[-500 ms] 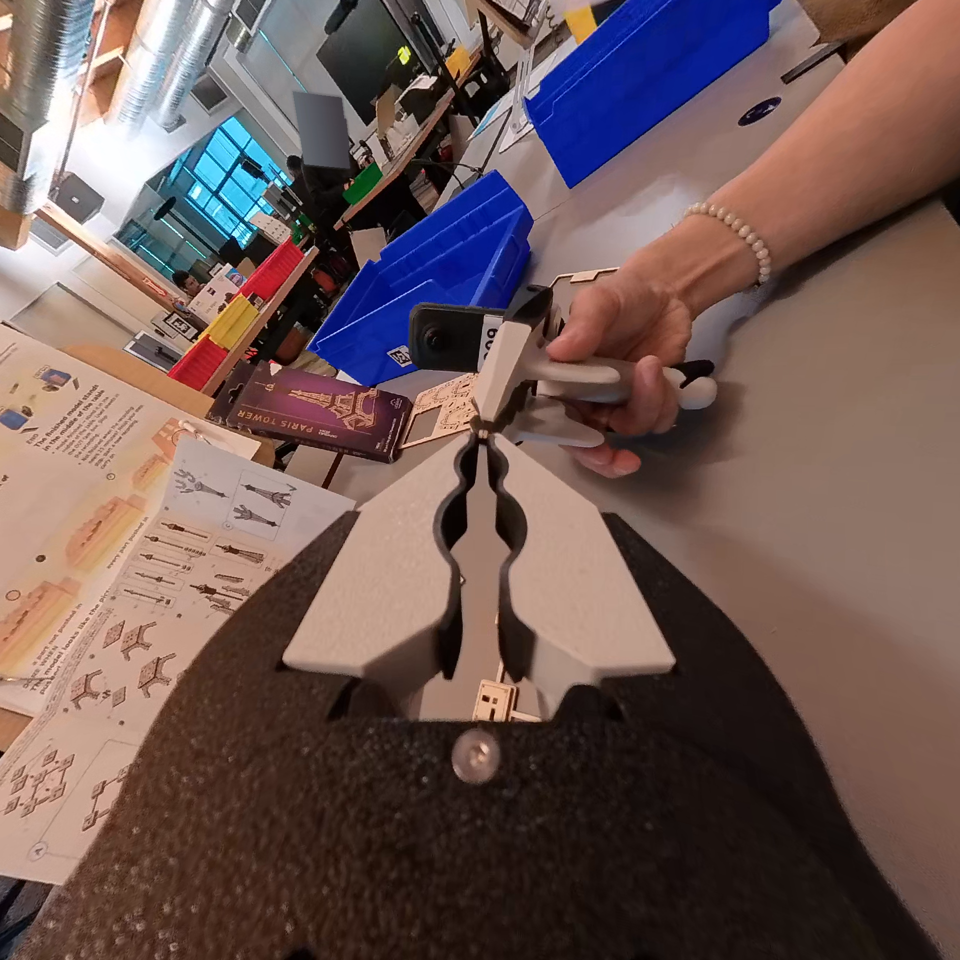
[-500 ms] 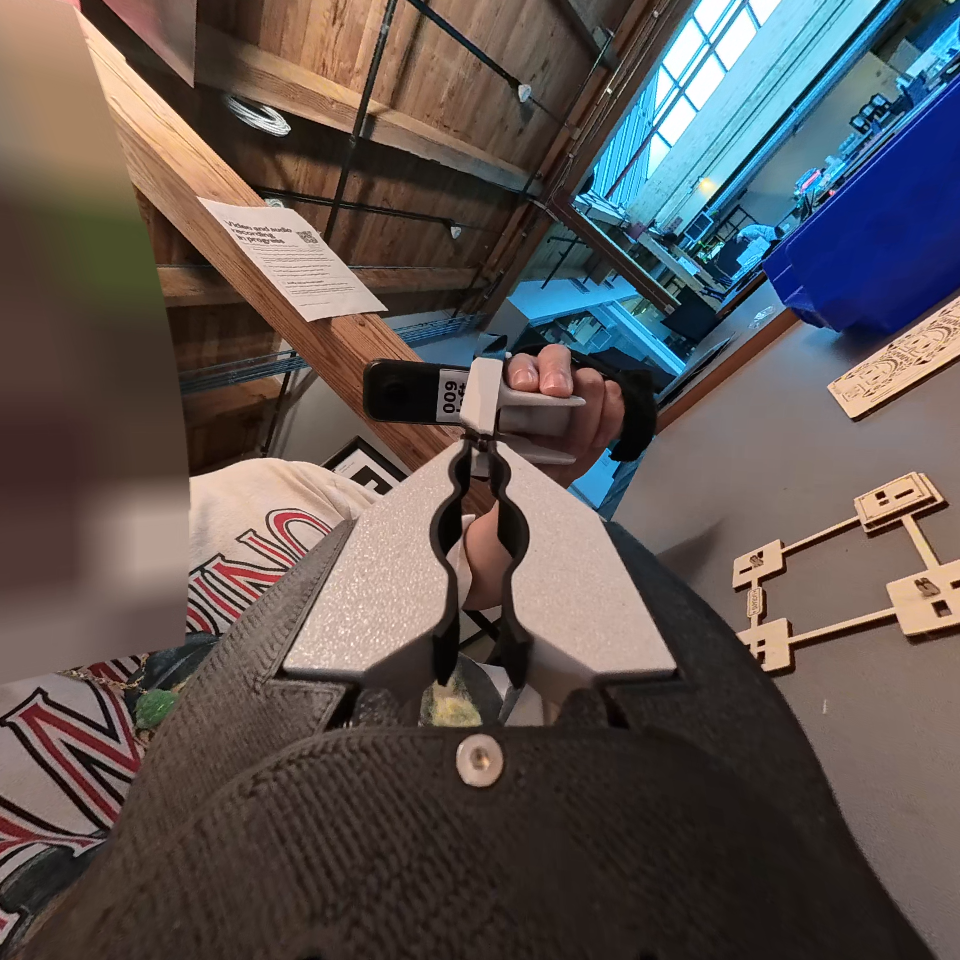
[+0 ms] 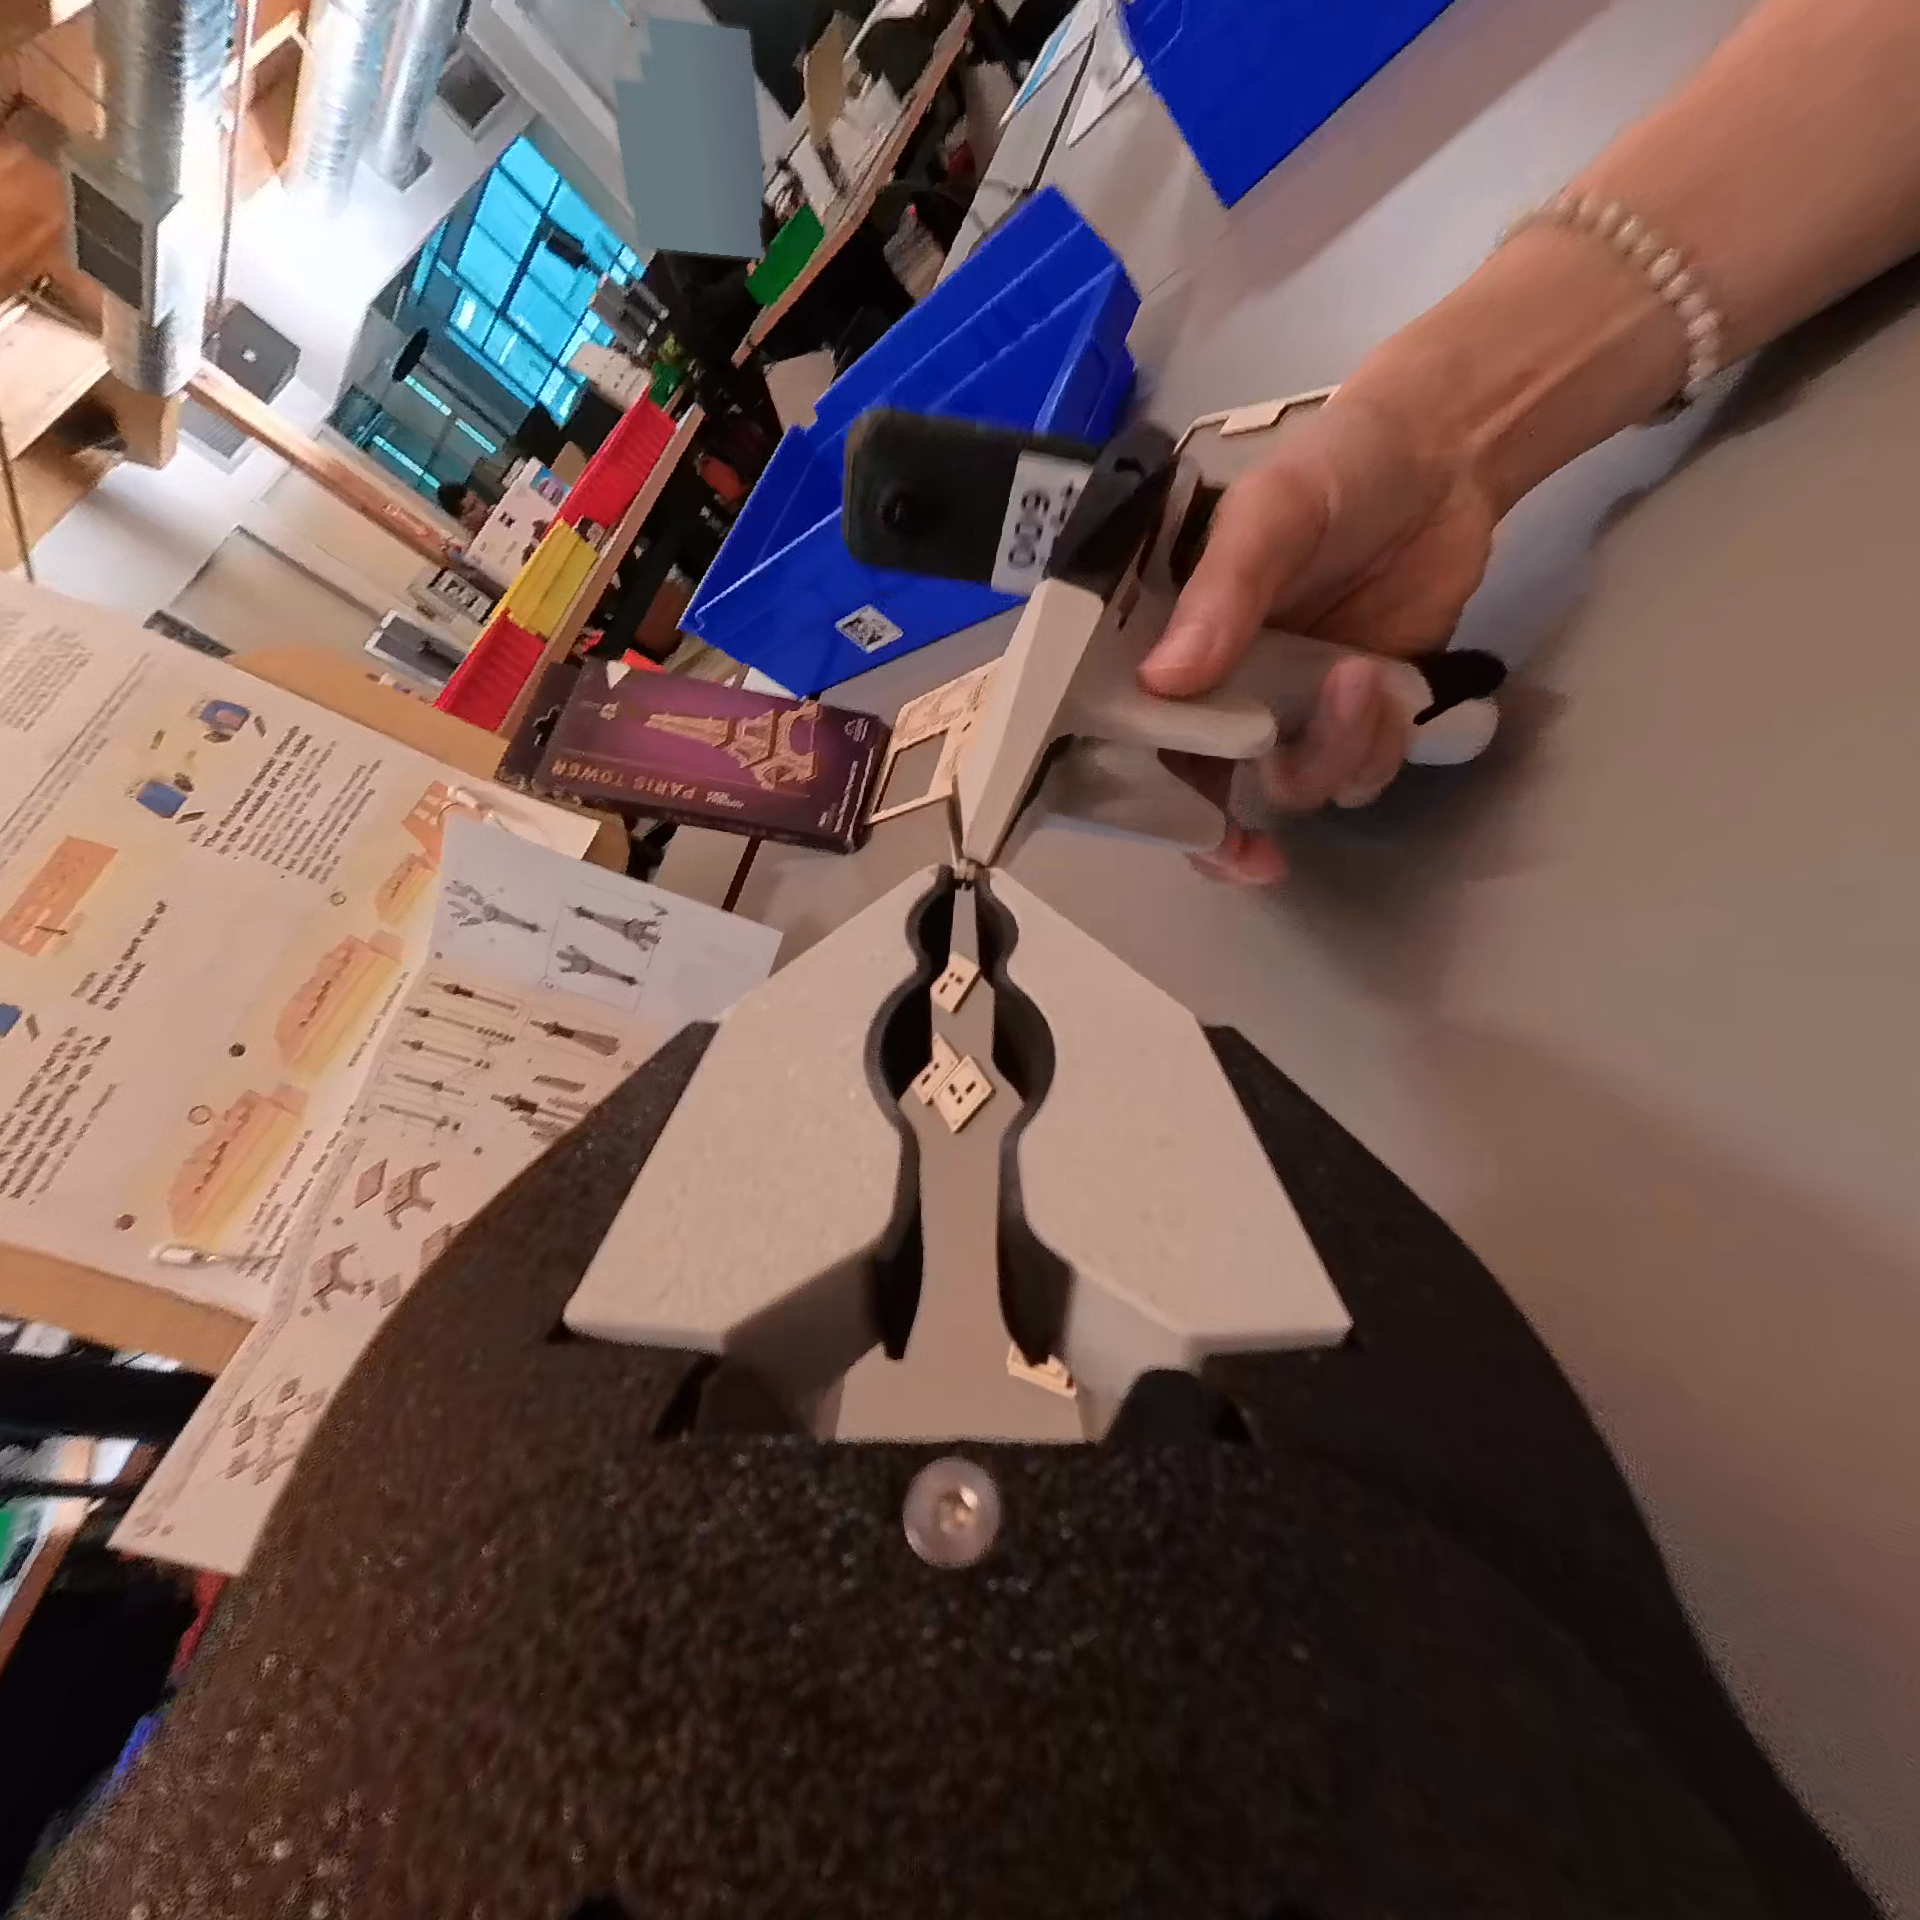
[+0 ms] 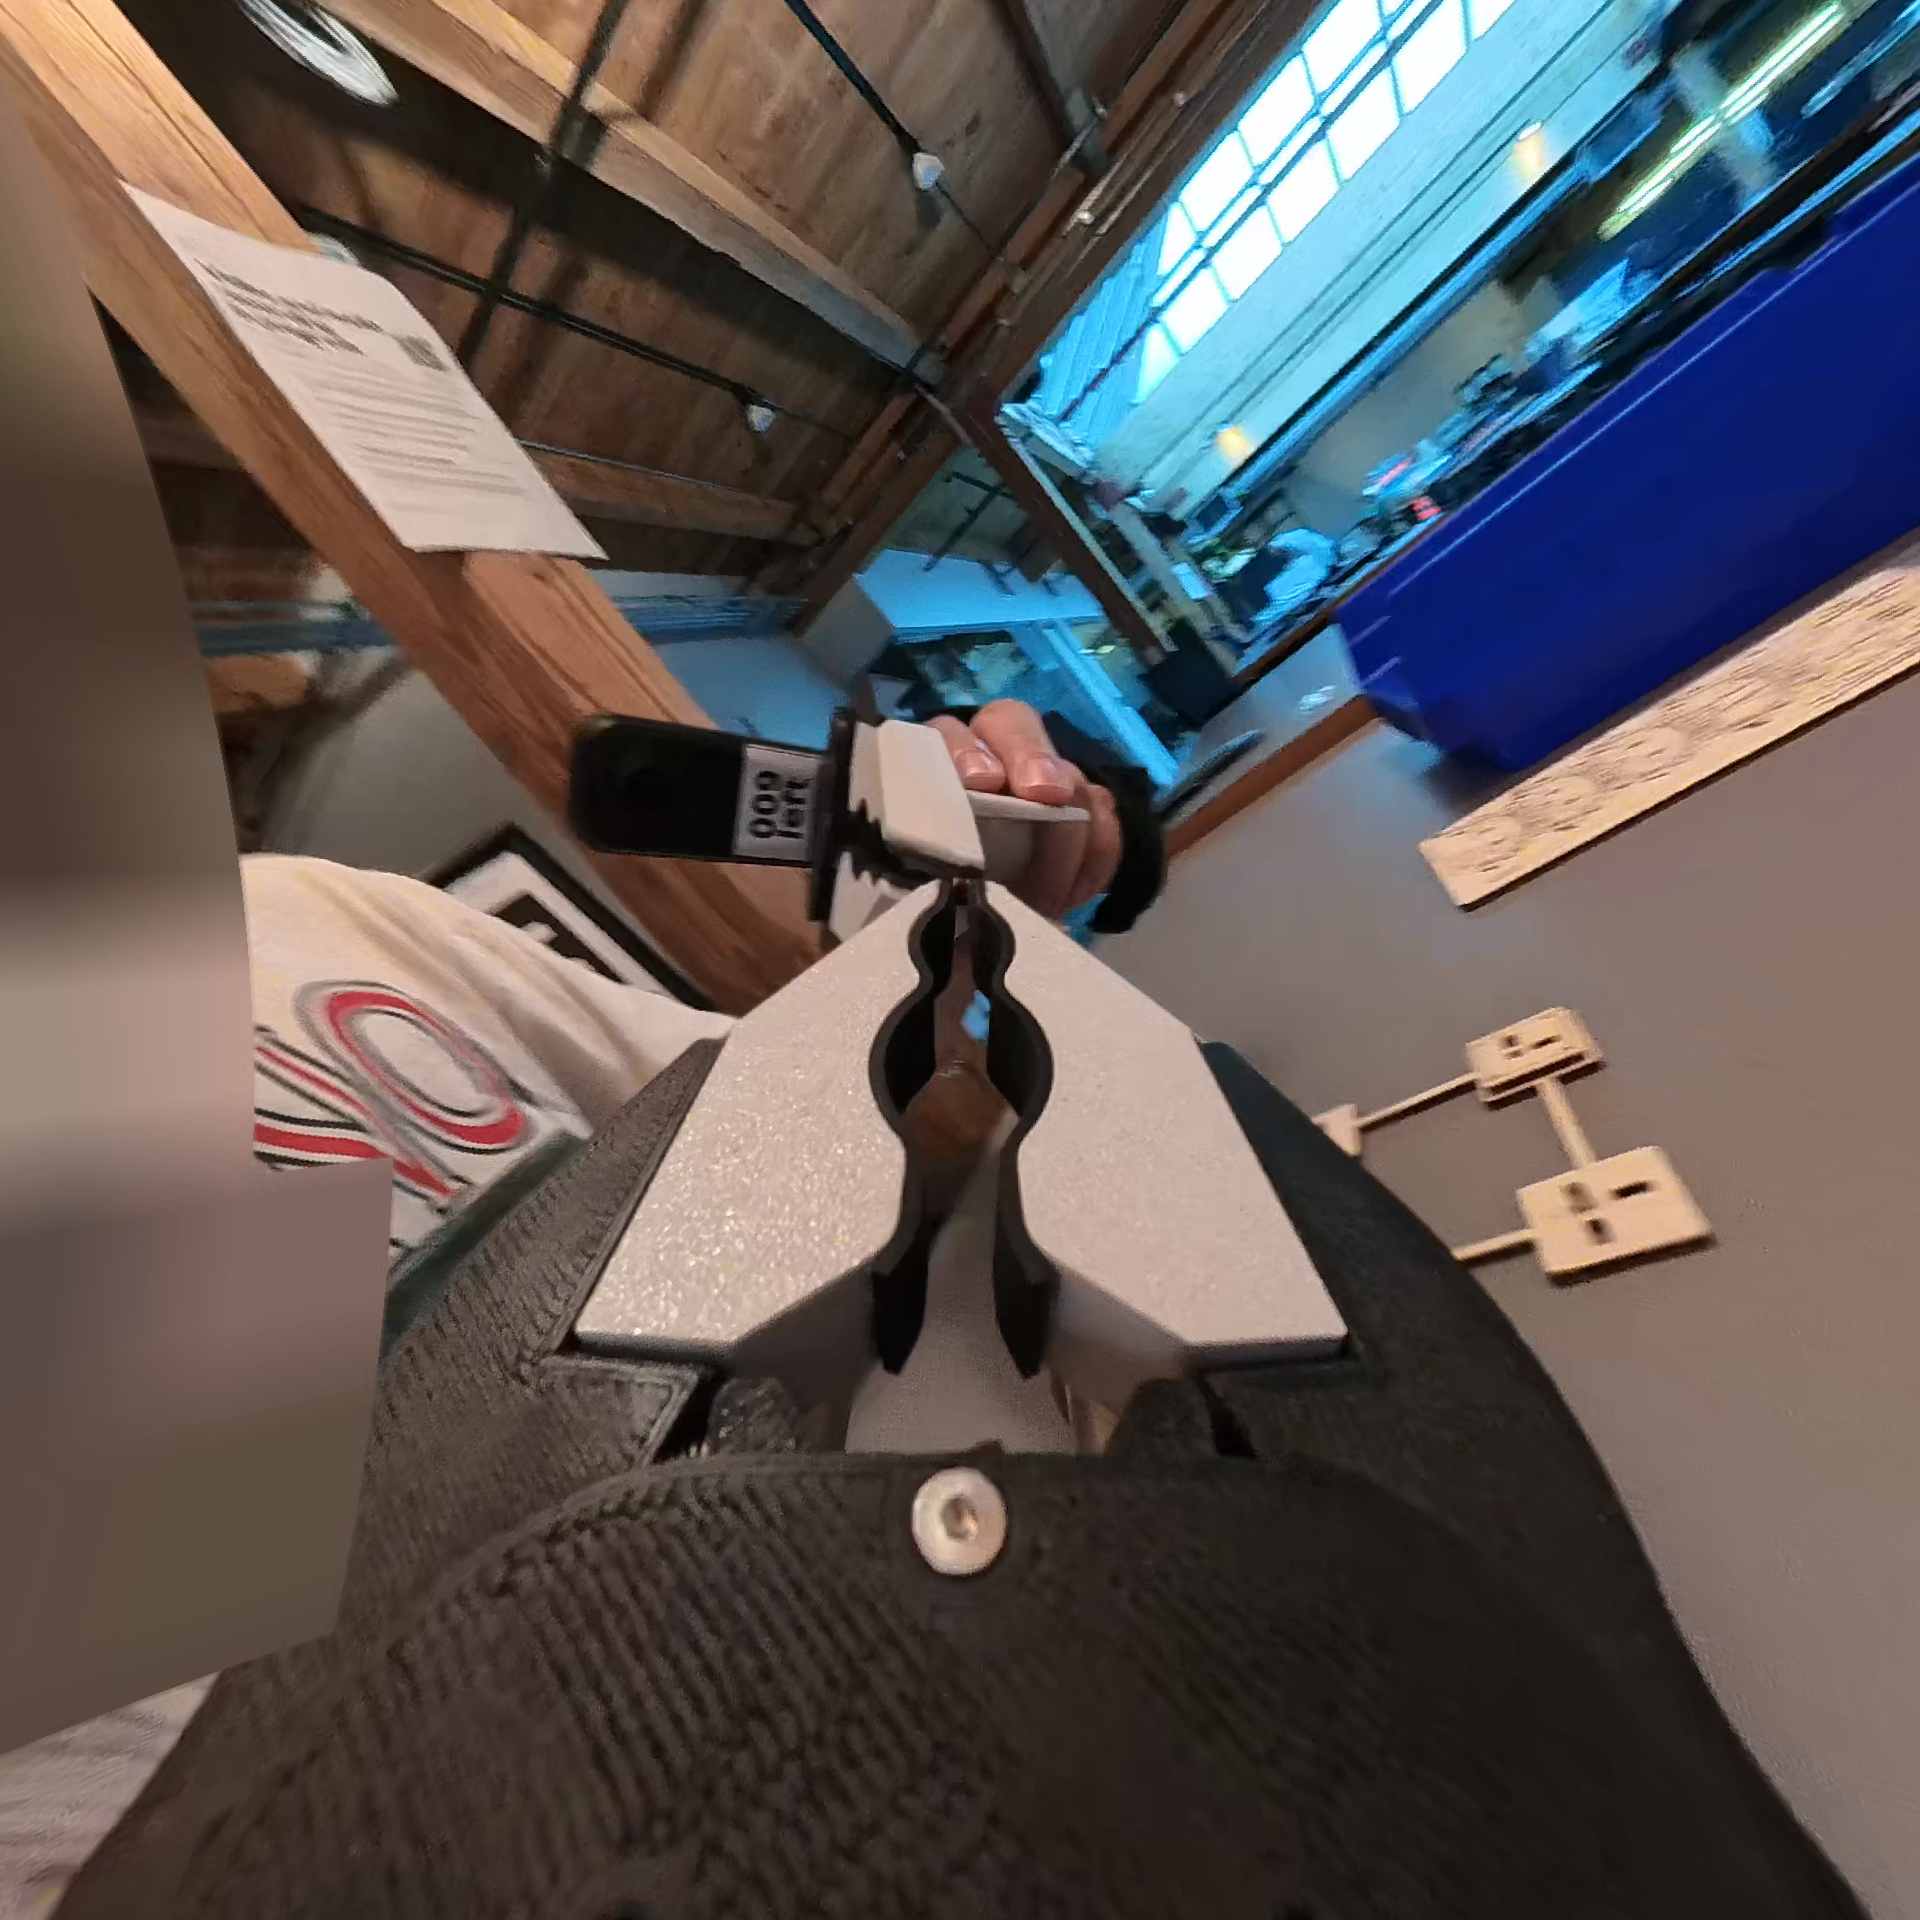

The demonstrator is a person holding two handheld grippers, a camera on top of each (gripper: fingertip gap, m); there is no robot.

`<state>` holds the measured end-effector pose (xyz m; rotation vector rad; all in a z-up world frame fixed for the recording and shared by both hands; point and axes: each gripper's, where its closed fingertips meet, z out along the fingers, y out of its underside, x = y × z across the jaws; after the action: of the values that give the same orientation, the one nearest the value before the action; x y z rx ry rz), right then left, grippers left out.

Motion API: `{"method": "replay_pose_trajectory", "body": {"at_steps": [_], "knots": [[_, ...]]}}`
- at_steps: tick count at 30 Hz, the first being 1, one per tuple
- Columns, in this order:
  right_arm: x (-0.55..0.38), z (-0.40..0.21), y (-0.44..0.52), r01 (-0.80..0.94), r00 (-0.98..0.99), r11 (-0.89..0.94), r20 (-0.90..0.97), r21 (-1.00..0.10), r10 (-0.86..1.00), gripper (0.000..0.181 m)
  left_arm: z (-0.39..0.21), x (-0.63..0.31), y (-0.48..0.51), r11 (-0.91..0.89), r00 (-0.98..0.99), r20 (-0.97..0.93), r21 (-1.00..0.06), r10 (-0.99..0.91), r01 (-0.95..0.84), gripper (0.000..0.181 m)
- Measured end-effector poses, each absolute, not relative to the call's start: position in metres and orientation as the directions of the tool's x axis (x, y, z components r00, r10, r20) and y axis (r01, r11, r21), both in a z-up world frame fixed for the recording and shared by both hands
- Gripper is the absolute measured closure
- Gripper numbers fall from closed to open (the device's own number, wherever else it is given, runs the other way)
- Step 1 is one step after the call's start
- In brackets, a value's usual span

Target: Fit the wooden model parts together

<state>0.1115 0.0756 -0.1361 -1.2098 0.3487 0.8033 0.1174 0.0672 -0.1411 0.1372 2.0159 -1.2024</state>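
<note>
Wooden frame [image 4: 1538, 1143] with three visible square pads lies on the grey bench [image 4: 1662, 1455]; two grippers, left gripper [image 3: 961, 871] and right gripper [image 4: 961, 894], meet tip-to-tip, jaws pinched closed; whether on anything, I cannot tell.

Left gripper [image 3: 966, 873] and right gripper [image 4: 961, 894] meet tip-to-tip, both closed.

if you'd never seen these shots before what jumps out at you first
The two grey grippers meeting tip to tip: in the left wrist view the left gripper points straight at the right gripper, with a thin wooden piece pinched between their tips. Behind them sit the bright blue bins on the grey table. In the right wrist view, a flat wooden frame of squares joined by thin bars lies on the table to the right.
</note>
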Motion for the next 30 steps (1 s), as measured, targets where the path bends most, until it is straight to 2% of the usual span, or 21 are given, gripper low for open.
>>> {"method": "replay_pose_trajectory", "body": {"at_steps": [3, 6, 8, 10, 15, 20, 23, 26, 28, 30], "knots": [[0.121, -0.145, 0.080, -0.541, 0.838, 0.133, -0.519, -0.830, 0.169, 0.181, -0.148, 0.128, 0.073, 0.628, -0.634, -0.714, -0.646, -0.297, 0.434, 0.174], [0.131, -0.155, 0.084, -0.314, 0.946, 0.065, -0.318, -0.947, -0.065, 0.181, -0.156, 0.134, 0.077, 0.704, -0.572, -0.771, -0.571, -0.281, 0.423, 0.169], [0.135, -0.155, 0.084, -0.214, 0.963, 0.028, -0.216, -0.976, -0.163, 0.181, -0.163, 0.135, 0.076, 0.749, -0.544, -0.798, -0.521, -0.258, 0.410, 0.168], [0.137, -0.158, 0.086, -0.141, 0.965, -0.018, -0.133, -0.990, -0.226, 0.181, -0.163, 0.140, 0.079, 0.789, -0.488, -0.836, -0.468, -0.250, 0.398, 0.175], [0.138, -0.162, 0.087, -0.121, 0.956, -0.049, -0.103, -0.992, -0.274, 0.181, -0.166, 0.144, 0.080, 0.827, -0.440, -0.868, -0.413, -0.230, 0.381, 0.180], [0.121, -0.153, 0.092, -0.160, 0.974, -0.001, -0.158, -0.987, -0.160, 0.181, -0.165, 0.146, 0.083, 0.803, -0.451, -0.844, -0.471, -0.291, 0.365, 0.181], [0.122, -0.148, 0.089, -0.141, 0.979, 0.012, -0.142, -0.990, -0.146, 0.181, -0.158, 0.141, 0.081, 0.734, -0.490, -0.792, -0.568, -0.364, 0.372, 0.181], [0.129, -0.136, 0.075, -0.218, 0.971, 0.089, -0.225, -0.972, -0.084, 0.181, -0.159, 0.143, 0.089, 0.696, -0.538, -0.726, -0.645, -0.428, 0.316, 0.181], [0.144, -0.143, 0.063, -0.277, 0.954, 0.064, -0.282, -0.959, -0.102, 0.181, -0.167, 0.148, 0.102, 0.713, -0.558, -0.699, -0.656, -0.448, 0.249, 0.181], [0.166, -0.155, 0.048, -0.277, 0.940, -0.003, -0.271, -0.961, -0.208, 0.181, -0.176, 0.148, 0.107, 0.707, -0.598, -0.655, -0.679, -0.461, 0.199, 0.181]]}}
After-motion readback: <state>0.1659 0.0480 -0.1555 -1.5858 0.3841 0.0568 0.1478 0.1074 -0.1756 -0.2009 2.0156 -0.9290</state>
